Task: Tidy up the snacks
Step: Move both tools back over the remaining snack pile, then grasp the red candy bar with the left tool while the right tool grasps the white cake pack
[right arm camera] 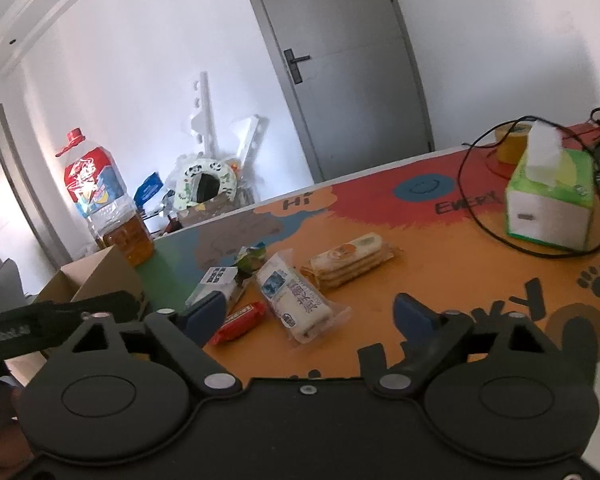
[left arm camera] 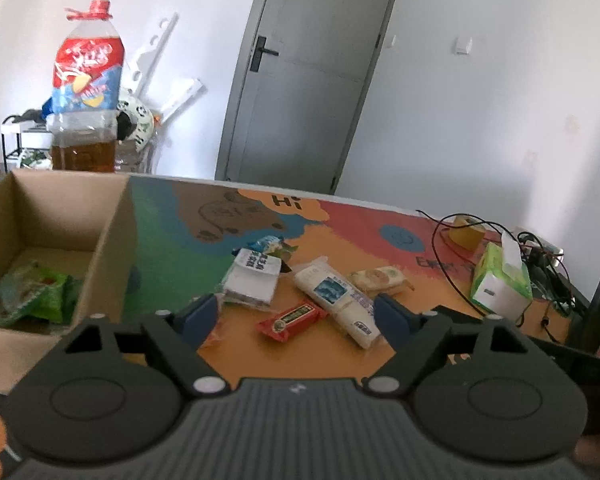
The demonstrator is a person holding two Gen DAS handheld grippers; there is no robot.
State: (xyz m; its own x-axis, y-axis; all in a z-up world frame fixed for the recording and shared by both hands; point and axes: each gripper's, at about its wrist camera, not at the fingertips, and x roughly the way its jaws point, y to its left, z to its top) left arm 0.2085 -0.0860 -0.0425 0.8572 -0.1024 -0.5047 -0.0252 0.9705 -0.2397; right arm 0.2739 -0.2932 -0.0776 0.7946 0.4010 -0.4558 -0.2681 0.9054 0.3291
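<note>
Both grippers spread wide, nothing in either. Left gripper (left arm camera: 296,316) hangs low center of its frame, right over the red snack bar (left arm camera: 292,320), w/ the long white pack (left arm camera: 340,300) just beside it, so prob lining up a grab. Right gripper (right arm camera: 312,312) sits bottom center, same pile ahead. Farther back: cracker pack (right arm camera: 350,260) and white boxy pack (left arm camera: 252,280). Cardboard box (left arm camera: 112,240), left edge of frame, already has green bags (left arm camera: 32,296) inside, so that's the drop spot imo. Tissue box (right arm camera: 548,200) far right, not snacks.
</note>
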